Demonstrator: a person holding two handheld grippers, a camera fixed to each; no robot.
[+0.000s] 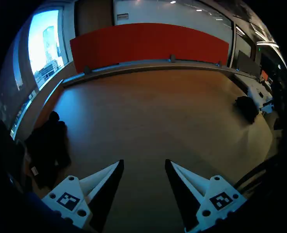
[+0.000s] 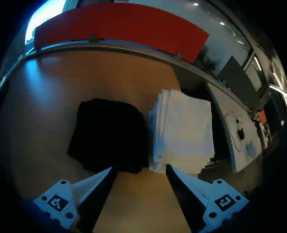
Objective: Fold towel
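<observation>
Right gripper (image 2: 139, 167): gapes wide, nothing between the jaws. White plastic wedges, black inner faces, a square marker on each base. Hovers over bare table (image 2: 42, 101), just short of both piles.

Left gripper (image 1: 143, 161): likewise spread apart, holding nothing. Points across smooth brown wood-look top.

Black towel (image 2: 110, 134): lies flat on the table, ahead and slightly left of the right gripper. Folded to a thick pad of soft matte cloth with rounded corners. Too near square to tell the long axis.

White stack (image 2: 182, 130): sits just right of the black towel, sides all but touching. Holds many folded towels, their layered edges showing along the left and near sides. Rectangular, with the long axis running away from the right gripper and leaning slightly left at the far end.

Dark bundle (image 1: 46, 147): slumps at the table's left side in the left gripper view. Too dim to name.

Dark lump (image 1: 246, 108): rests farther off at the right side.

Side desk (image 2: 231, 128): pale and flat, right of the white stack. Carries a thin looping cable (image 2: 233, 120).

Rail (image 2: 104, 43): grey, follows the table's far edge.

Red panel (image 2: 116, 23): stands upright behind the rail, smooth and plain.

Window (image 1: 46, 46): glows bright at far left.
</observation>
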